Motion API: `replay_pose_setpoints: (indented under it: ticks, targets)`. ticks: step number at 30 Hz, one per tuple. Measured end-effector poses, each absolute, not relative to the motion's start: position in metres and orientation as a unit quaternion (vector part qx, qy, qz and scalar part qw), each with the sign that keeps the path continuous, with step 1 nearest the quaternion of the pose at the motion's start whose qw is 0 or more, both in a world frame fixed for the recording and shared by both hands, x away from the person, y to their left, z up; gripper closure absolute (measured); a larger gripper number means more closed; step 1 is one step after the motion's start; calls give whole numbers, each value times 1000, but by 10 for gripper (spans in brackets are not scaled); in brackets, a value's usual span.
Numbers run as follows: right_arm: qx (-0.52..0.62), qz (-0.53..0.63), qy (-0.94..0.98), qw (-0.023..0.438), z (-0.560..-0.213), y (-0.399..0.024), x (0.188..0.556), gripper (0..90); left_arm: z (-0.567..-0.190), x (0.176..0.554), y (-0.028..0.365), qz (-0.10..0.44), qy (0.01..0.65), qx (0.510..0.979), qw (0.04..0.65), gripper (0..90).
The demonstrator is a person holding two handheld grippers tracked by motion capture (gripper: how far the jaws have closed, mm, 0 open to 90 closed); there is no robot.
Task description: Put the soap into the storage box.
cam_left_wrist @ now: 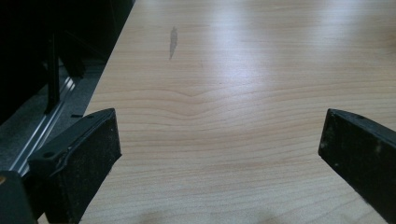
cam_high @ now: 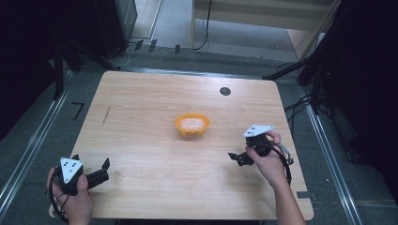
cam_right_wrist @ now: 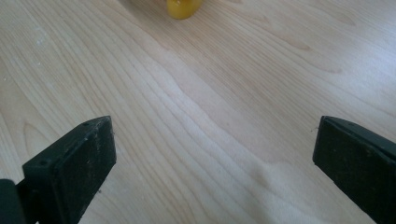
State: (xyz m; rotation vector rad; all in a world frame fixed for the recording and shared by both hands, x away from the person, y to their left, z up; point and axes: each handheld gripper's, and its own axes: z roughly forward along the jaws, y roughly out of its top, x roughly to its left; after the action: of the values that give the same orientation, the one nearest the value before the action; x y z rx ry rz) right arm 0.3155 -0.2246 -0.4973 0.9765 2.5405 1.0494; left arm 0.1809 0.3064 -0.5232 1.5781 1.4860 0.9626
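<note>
Left gripper [cam_high: 104, 165]: wide open, empty | right gripper [cam_high: 236, 157]: wide open, empty

left gripper [cam_high: 104, 168] jaws wide apart, right gripper [cam_high: 237, 157] likewise (both hand-held)

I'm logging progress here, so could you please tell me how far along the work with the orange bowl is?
Nothing looks done yet. The orange bowl sits mid-table with something pale inside, untouched. Both the left hand-held gripper and the right hand-held gripper are open and empty; the right is nearer the bowl. Reaching, gripping and handling the bowl are all left.
</note>
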Motion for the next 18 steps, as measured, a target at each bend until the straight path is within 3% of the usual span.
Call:
replay_pose_setpoints:
  ticks: [18]
  targets:
    - [374, 386, 832, 138, -523, -271, 274, 0, -523, 181, 305, 378, 580, 617, 375, 0]
